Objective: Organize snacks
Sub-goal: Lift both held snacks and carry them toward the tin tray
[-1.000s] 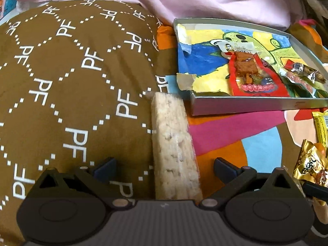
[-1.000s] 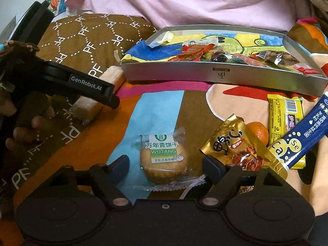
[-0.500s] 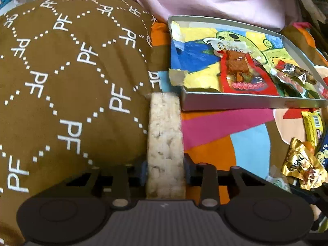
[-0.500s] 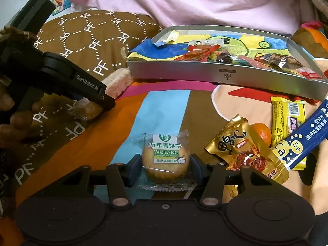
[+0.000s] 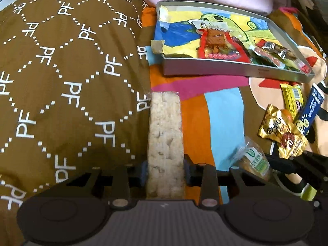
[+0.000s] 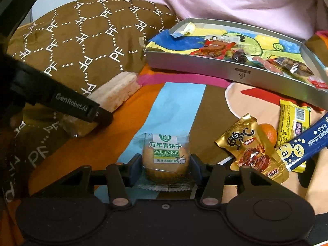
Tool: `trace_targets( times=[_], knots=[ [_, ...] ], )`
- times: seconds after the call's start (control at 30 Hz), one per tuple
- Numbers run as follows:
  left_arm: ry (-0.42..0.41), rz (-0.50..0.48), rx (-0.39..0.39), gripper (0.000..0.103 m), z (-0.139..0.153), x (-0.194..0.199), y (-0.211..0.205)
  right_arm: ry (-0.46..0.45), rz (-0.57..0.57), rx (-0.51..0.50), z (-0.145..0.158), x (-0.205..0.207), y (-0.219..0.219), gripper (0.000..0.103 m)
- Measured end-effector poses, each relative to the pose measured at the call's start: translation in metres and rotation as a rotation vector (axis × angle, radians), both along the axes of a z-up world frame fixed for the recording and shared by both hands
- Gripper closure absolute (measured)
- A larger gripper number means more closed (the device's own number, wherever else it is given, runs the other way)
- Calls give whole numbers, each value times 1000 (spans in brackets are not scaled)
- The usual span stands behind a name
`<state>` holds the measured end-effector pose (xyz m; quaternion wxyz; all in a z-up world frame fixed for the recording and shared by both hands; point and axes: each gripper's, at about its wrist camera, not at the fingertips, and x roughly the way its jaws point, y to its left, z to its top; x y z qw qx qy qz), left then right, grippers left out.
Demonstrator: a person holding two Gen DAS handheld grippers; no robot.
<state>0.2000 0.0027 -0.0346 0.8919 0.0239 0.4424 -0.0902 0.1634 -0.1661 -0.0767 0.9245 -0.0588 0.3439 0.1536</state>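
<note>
While my left gripper [image 5: 165, 171] clamps the lower end of the rice cracker bar [image 5: 165, 141], its pads press both long sides and the bar runs straight up the centre of the left wrist view, its far end at the seam where the brown pillow [image 5: 61, 71] meets the colourful sheet [image 5: 223, 119]. From the right wrist view the same bar [image 6: 116, 93] slants across the left of the frame, with the black finger [image 6: 82, 108] of my left gripper crossing over it. My right gripper [image 6: 166, 169] is closed on the wrapped round biscuit [image 6: 166, 157] at the lower centre of that view — both pads sit against the sides of its clear wrapper, the green and white label facing up. The metal tray [image 6: 235, 75] lies across the upper right of both views, lined with a bright painted sheet and already holding a red packet [image 5: 218, 43] and several small wrapped snacks [image 6: 287, 65] toward its right end. Below the tray, at the right edge, lie a gold packet [image 6: 250, 149], a small orange fruit [image 6: 267, 133] partly hidden behind it, a yellow bar [image 6: 293, 123] and a blue stick pack [image 6: 303, 143] that overlaps the yellow bar — all resting on the sheet, apart from the tray. Pink cloth [image 6: 225, 0] fills the top of both views.
</note>
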Motion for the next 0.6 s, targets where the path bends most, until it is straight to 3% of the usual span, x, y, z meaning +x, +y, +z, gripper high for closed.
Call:
trace_targets(
  times=[0.17, 0.33, 0.43, 0.57, 0.6],
  knots=[
    [14, 10, -6, 63, 1, 7, 0, -10, -6, 22, -4, 2, -2, 47],
    [26, 1, 0, 53, -3, 18, -2, -8, -22, 43, -8, 5, -5, 41],
    [28, 2, 3, 53, -4, 20, -2, -5, -24, 44, -9, 5, -5, 41],
    [35, 4, 19, 64, -6, 13, -4, 6, -12, 43, -8, 5, -3, 41],
    [33, 0, 27, 64, -6, 10, -6, 7, -10, 44, -7, 4, -3, 46]
  ],
)
